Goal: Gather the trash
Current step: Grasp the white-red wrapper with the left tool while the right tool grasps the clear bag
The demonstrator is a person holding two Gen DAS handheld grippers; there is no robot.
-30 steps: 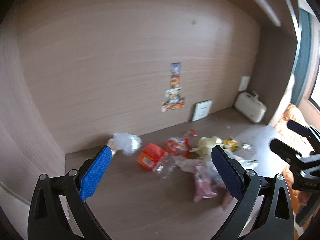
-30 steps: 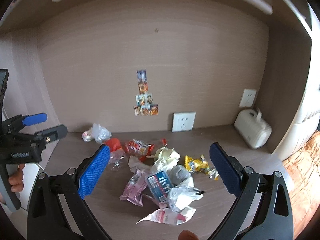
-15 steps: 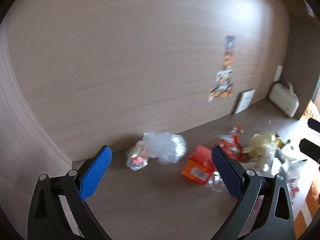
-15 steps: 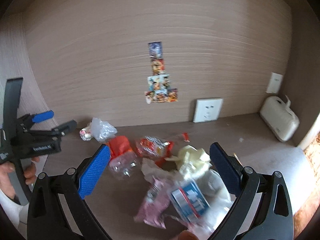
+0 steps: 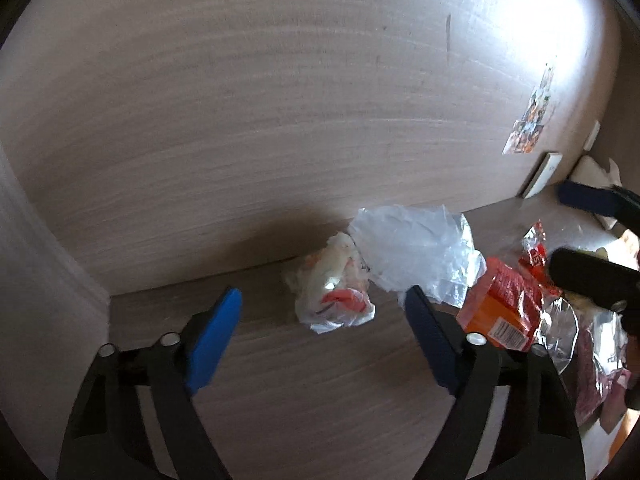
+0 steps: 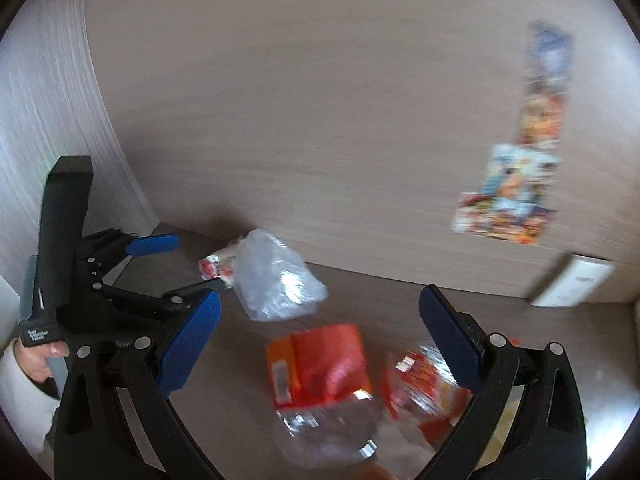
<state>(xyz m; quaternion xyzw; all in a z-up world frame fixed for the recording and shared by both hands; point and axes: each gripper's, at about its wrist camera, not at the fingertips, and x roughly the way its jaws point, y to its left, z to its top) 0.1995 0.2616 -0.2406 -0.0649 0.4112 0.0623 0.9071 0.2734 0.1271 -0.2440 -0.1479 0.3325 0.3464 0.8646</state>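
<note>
Left wrist view: the left tool (image 5: 322,306), black-framed with blue pads, is pointing down at a grey-brown wood-grain surface (image 5: 320,392) in the corner of a wood-panelled alcove. Its jaws are closing, still apart, with nothing pressed between the pads. Just past the tips, a crumpled white wrapper with red print (image 5: 332,292) is lying on the surface near the back wall (image 5: 280,100), touching a crumpled clear plastic bag (image 5: 416,252) to its right. Further right, a crinkled orange-red snack packet (image 5: 504,304) is sitting among other foil and plastic litter. The right tool (image 5: 588,236) is entering at the right edge, its two fingers spread over that litter. Colourful stickers (image 5: 530,124) are clinging to the wall beside a white socket plate (image 5: 544,174).

Right wrist view, blurred: the right tool (image 6: 320,332) is hanging released, jaws wide, nothing between the pads. Beyond the tips, the clear plastic bag (image 6: 276,280) is resting by the wall, the white wrapper (image 6: 218,266) tucked at its left. The orange-red packet (image 6: 320,364) is lying nearer, between the fingers, with a clear crushed plastic piece (image 6: 328,428) below it and a red foil wrapper (image 6: 424,384) to the right. At left, a person's hand (image 6: 40,364) in a white sleeve is gripping the left tool (image 6: 180,264), aimed toward the white wrapper.
</note>
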